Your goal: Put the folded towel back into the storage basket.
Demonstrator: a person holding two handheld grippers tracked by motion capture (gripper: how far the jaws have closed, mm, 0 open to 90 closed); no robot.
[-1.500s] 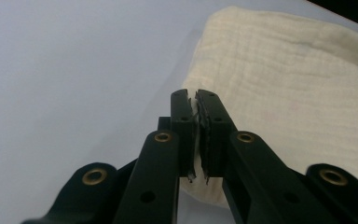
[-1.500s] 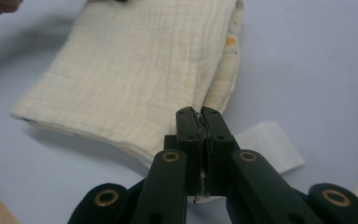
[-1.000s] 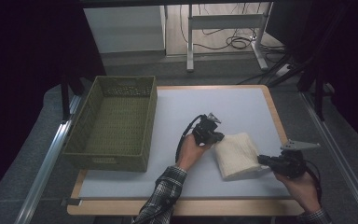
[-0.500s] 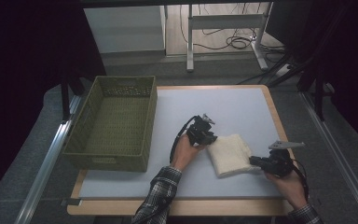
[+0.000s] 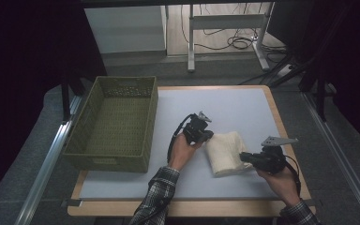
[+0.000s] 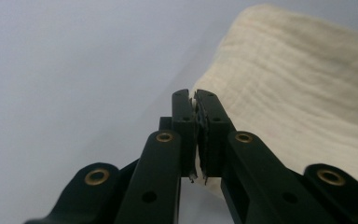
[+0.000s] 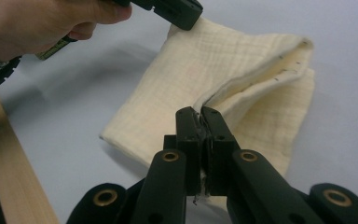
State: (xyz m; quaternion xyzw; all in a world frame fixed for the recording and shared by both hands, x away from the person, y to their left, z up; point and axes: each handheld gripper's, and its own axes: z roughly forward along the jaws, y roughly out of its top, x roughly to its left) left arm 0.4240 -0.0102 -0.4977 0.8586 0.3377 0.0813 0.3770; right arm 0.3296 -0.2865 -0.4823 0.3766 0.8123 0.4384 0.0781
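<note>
A cream folded cloth (image 5: 225, 152) lies on the pale table top (image 5: 243, 108), right of centre. My left gripper (image 5: 209, 136) is at the cloth's upper-left corner. In the left gripper view its jaws (image 6: 195, 95) have just been closing and now stand shut, with the cloth's (image 6: 298, 84) edge pinched at their tips. My right gripper (image 5: 242, 157) comes in from the right. In the right gripper view its jaws (image 7: 199, 112) are shut on a raised fold of the cloth (image 7: 200, 70). The left gripper (image 7: 179, 11) and its hand show at the top of that view.
An olive woven basket (image 5: 152, 117) stands at the table's left side, with nothing in it that I can see. The table's wooden rim (image 7: 14, 163) runs close to the right hand. Desk legs and cables lie on the floor beyond the far edge.
My right gripper has moved left with the cloth's edge, and the cloth now looks narrower and more bunched. The left hand has stayed at the cloth's corner.
</note>
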